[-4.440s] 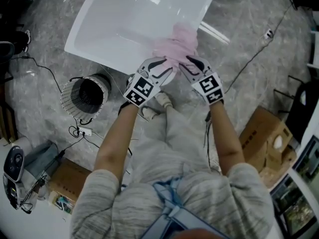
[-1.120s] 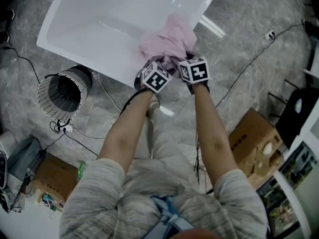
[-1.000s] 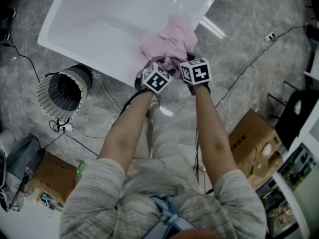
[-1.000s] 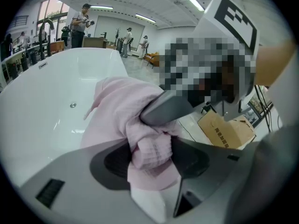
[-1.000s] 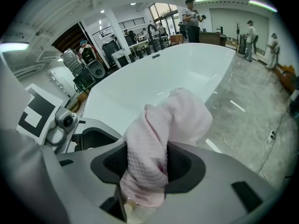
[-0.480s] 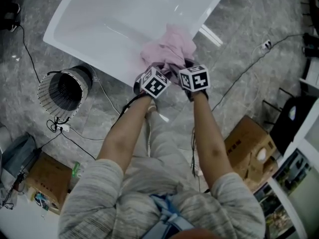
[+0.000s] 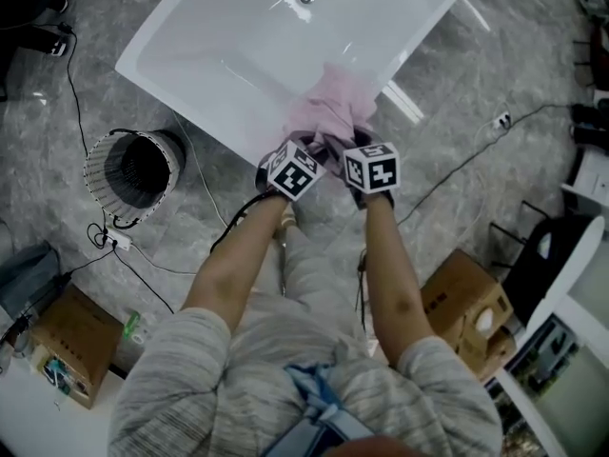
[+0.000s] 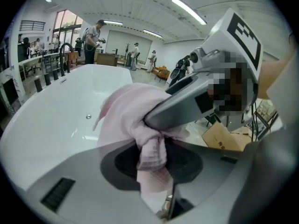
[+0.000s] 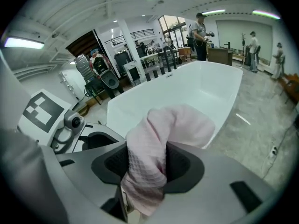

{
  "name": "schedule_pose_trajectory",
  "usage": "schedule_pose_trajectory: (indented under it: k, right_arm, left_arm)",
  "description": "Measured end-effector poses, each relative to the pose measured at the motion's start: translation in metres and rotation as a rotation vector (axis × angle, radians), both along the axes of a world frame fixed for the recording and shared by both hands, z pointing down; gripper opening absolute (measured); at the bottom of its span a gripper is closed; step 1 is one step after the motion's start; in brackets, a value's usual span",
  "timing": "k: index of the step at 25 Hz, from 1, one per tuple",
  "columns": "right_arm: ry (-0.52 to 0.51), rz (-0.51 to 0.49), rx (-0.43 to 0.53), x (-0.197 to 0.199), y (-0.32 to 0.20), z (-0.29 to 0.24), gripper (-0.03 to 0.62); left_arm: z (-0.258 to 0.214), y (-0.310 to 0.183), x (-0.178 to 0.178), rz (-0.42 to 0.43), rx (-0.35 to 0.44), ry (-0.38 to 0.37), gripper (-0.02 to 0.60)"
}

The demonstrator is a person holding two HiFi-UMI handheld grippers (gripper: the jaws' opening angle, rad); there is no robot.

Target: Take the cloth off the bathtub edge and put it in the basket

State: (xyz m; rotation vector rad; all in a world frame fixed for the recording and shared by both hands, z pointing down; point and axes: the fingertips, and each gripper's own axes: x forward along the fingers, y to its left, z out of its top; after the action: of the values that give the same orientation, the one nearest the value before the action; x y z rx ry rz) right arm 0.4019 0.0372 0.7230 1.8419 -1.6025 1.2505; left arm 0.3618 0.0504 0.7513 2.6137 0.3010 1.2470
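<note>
Cloth [image 7: 328,112], pale pink and bunched, sits over the near rim of the bathtub [image 7: 190,98] close to its right corner, with both grippers side by side on its near end. The head view alone gives the layout: the left gripper [image 7: 312,147] and right gripper [image 7: 348,145] almost touch, their marker cubes facing up, and the basket [image 7: 100,174] stands well apart on the floor to the left of the tub. It is a round, mesh-walled cylinder, dark inside. That view also shows the grey, marble-veined floor [image 7: 495,55], loose cables, and a cardboard box [image 7: 461,298] at lower right, but it hides the jaws behind the cubes. The gripper views supply them. In the left gripper view the jaws have just been closing, and a twisted roll of the cloth [image 8: 152,153] is pinched between the dark, rubbery pads. The other gripper's grey finger bites into the same bundle just above. In the right gripper view the jaws are clamped on a thicker fold [image 9: 145,171], and only here does the fabric's waffle weave show clearly. Beyond the pads the fold rises in a soft hump in front of the tub. Both gripper views show the tub as a glossy, smooth white shell with rounded walls, set in a large bright hall with people standing far behind it. Whether the cloth's far end touches the rim cannot be made out.
</note>
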Motion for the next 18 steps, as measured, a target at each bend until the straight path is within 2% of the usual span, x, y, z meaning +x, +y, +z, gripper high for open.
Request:
schedule_pose_trajectory:
  k: [5, 11, 18]
  right_arm:
    - [0.028, -0.027, 0.075, -0.014, -0.024, -0.053, 0.204]
    - [0.072, -0.100, 0.170, -0.036, -0.063, -0.115, 0.204]
    - [0.094, -0.190, 0.273, -0.078, -0.112, -0.178, 0.203]
  left_arm:
    - [-0.049, -0.024, -0.011, -0.038, 0.044, 0.054, 0.130]
    - [-0.109, -0.063, -0.029, -0.126, 0.105, 0.119, 0.129]
    - [-0.170, -0.113, -0.068, -0.238, 0.182, 0.163, 0.129]
